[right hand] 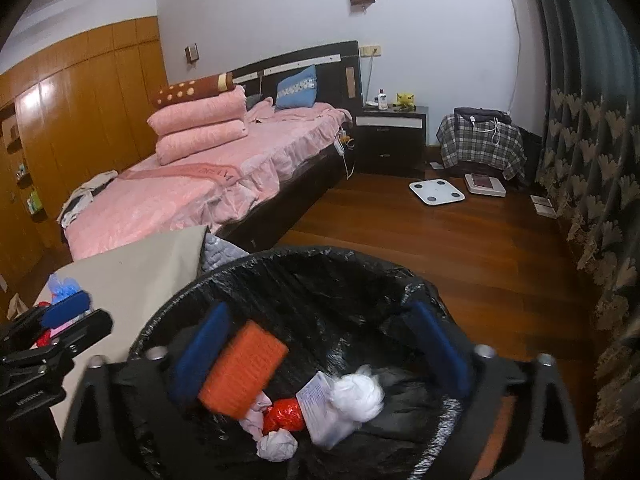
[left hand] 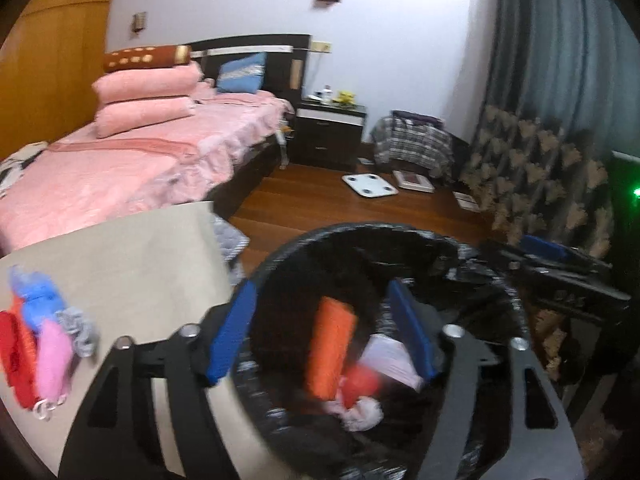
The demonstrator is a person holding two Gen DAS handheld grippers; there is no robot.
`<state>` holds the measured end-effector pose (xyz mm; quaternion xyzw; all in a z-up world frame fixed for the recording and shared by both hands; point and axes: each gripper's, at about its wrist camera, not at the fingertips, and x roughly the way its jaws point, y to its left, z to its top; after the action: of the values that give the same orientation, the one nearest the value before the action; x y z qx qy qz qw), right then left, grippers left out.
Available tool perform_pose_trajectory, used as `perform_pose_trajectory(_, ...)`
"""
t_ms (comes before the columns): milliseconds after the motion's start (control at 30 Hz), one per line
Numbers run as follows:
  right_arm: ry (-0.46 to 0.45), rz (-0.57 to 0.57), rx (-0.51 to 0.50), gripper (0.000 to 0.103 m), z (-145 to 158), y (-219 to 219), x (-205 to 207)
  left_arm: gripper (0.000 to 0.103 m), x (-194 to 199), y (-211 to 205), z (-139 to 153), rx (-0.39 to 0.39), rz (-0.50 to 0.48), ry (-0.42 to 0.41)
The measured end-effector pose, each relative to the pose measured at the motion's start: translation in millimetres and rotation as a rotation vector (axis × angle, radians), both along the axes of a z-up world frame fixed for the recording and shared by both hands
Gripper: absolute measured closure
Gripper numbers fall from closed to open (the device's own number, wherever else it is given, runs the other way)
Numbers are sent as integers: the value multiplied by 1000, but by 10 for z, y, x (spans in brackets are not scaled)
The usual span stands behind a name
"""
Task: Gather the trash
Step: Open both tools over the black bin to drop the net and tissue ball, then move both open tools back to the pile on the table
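A round bin lined with a black bag (left hand: 372,236) (right hand: 304,260) stands below both grippers. Inside lie an orange sponge-like block (left hand: 330,348) (right hand: 242,368), a red wrapper (right hand: 284,416), white paper (right hand: 316,400), a white bag (right hand: 358,396) and crumpled tissues (right hand: 276,444). My left gripper (left hand: 322,332) is open and empty over the bin's left rim. My right gripper (right hand: 320,348) is open and empty over the bin. On the beige table (left hand: 132,264) lie several coloured items: blue (left hand: 38,296), red (left hand: 12,356), pink (left hand: 52,360), grey (left hand: 78,328). The left gripper (right hand: 56,320) also shows at left in the right wrist view.
A pink bed (right hand: 192,184) stands behind the table. A dark nightstand (right hand: 390,140), a plaid-covered seat (right hand: 480,144), a white scale (right hand: 436,192) and flat boxes (right hand: 484,186) stand on the wooden floor. Patterned curtains (right hand: 592,160) hang at right.
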<state>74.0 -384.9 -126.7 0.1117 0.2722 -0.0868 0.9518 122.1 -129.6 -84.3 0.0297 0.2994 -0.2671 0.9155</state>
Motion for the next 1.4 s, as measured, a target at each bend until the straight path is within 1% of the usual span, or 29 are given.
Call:
perform_pose_trajectory(100,-16,31,5,6,25,114,19,18,-11,270,24,19,76,-23)
perform_pose_trajectory(167,-17,60,6,6,41,227,61,15,-19,458,40,30,125,-32)
perform_pose_trajectory(367,-16,172,13,6,60,755,237,15,-43,1088,64,72,275,-46)
perform_pose_trajectory(400,-19,179,13,6,66,859,272,15,-49,1184,60,77,294,-47)
perform_pose_trajectory(633,-10,335,-2,6,39,1600,472,15,-95,1826,-4,117,433,-38)
perform_pose_trajectory(833,9,426,-17,6,-52,2123,627,15,-114,2220,-80,134,510,-30)
perform_pose_trajectory(933,23,448,-29,6,-123,2313,714,15,-101,2389,-132,141,544,-20)
perform_pose_trajectory(1200,83,463,-75,6,-404,2660,920,15,-68,2720,-348,135,610,33)
perform_pose_trajectory(1400,123,469,-113,6,-591,2836,988,15,-50,2830,-501,137,632,69)
